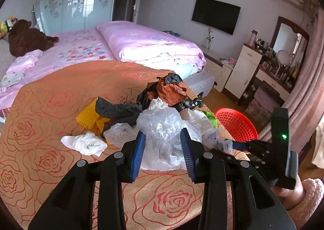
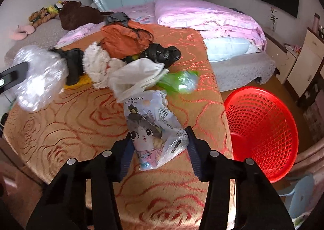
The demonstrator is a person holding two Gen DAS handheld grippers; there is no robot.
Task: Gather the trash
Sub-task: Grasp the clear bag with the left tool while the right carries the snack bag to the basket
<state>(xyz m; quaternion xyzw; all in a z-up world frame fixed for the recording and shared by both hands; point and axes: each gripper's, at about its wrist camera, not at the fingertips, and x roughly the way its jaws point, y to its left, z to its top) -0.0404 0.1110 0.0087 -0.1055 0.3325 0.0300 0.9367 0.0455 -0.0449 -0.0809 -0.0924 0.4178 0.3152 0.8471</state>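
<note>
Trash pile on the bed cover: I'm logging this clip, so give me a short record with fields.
surface: orange rose-pattern cover
left gripper: shut on clear plastic bag
right gripper: jaws around cat-print bag, grip uncertain
bin: red mesh basket on the floor beside the bed
remaining pile: black bags, orange bag, white cloth, green plastic

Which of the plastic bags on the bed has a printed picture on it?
The cat-print bag, between the right gripper fingers nearest the red basket. The others are plain: clear, black, green.
</note>
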